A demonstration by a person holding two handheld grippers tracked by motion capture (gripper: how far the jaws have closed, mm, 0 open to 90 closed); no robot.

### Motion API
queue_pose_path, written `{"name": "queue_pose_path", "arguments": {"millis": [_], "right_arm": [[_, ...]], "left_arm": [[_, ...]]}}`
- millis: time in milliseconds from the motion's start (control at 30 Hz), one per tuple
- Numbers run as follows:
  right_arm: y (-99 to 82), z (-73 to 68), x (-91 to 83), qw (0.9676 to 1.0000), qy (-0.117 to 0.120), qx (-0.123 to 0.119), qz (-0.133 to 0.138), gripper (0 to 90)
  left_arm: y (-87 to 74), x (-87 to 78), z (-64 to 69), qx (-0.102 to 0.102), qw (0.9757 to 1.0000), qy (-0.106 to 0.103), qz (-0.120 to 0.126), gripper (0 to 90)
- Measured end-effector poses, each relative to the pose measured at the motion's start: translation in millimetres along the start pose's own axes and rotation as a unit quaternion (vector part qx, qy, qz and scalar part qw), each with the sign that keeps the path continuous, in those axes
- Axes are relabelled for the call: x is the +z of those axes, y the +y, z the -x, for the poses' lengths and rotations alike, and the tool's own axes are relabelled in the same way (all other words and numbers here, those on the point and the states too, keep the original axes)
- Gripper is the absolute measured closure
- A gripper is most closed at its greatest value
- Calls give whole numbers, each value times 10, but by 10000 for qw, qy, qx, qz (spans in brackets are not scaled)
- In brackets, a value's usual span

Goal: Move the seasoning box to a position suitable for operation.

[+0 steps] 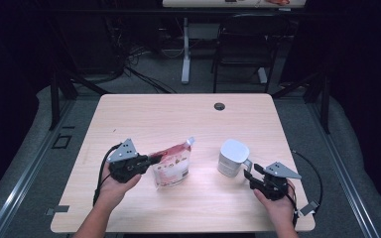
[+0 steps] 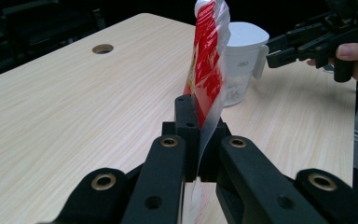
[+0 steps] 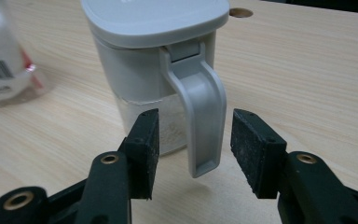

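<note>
Pale wooden worktop [image 1: 144,114]: near its front edge, the left gripper [image 2: 198,140] pinches the upright red pouch [image 2: 208,60], while the right gripper [image 3: 193,144], spread, straddles the jug's [image 3: 140,60] vertical handle [image 3: 200,121].

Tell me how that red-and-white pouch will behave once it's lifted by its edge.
The pouch is thin film, so it will probably sag and swing below the left gripper, which pinches one edge. Its glossy surface may slip. It stands upright and narrow, so it looks apt to tip if released.

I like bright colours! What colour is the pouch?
Red and white, partly clear; the pouch shows best in the left gripper view.
</note>
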State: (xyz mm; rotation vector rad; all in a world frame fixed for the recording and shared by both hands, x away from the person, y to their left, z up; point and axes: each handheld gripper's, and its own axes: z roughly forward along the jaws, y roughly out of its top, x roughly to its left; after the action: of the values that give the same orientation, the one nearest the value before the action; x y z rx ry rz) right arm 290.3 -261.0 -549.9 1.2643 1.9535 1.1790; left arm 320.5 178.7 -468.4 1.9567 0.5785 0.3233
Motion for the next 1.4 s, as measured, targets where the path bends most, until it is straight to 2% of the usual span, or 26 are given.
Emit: {"name": "queue_pose_path", "arguments": {"millis": [100, 200, 333, 467, 533, 600, 833, 933, 1033, 1067, 1133, 1167, 1267, 1400], "right_arm": [[4, -12, 71, 10000, -41, 11, -82, 509], [21, -40, 128, 9996, -206, -146, -124, 509], [37, -49, 164, 9995, -220, -168, -125, 517], [62, -58, 221, 9992, -315, -186, -146, 590], [69, -50, 224, 9992, -309, -157, -178, 614], [70, -28, 251, 9994, -297, -79, -186, 678], [77, -10, 254, 9992, -278, -166, -222, 688], [80, -13, 247, 9991, -227, -247, -257, 690], [79, -18, 242, 9991, -206, -270, -263, 690], [77, -25, 235, 9991, -139, -312, -268, 690], [75, -33, 231, 9990, -105, -328, -271, 690], [73, -49, 223, 9988, -24, -395, -285, 690], [69, -81, 216, 9984, 102, -465, -292, 690], [64, -133, 204, 9974, 301, -587, -305, 691]], "left_arm": [[-37, -65, -27, -41, 9999, 109, 27, 900], [-68, -125, -52, -60, 9998, 172, 36, 900], [-107, -186, -80, -113, 9996, 243, 49, 900], [-161, -252, -102, -158, 9992, 361, 115, 900], [-173, -263, -110, -168, 9991, 372, 122, 898], [-194, -283, -117, -208, 9990, 360, 131, 897], [-203, -286, -99, -202, 9991, 335, 156, 886], [-201, -300, -96, -197, 9992, 318, 173, 852], [-197, -304, -98, -205, 9987, 347, 321, 817], [-191, -311, -101, -238, 9985, 321, 370, 769], [-178, -321, -106, -263, 9978, 372, 486, 740], [-166, -332, -106, -271, 9977, 425, 461, 689], [-158, -342, -113, -339, 9976, 384, 467, 661], [-153, -348, -123, -365, 9974, 480, 403, 623]]}}
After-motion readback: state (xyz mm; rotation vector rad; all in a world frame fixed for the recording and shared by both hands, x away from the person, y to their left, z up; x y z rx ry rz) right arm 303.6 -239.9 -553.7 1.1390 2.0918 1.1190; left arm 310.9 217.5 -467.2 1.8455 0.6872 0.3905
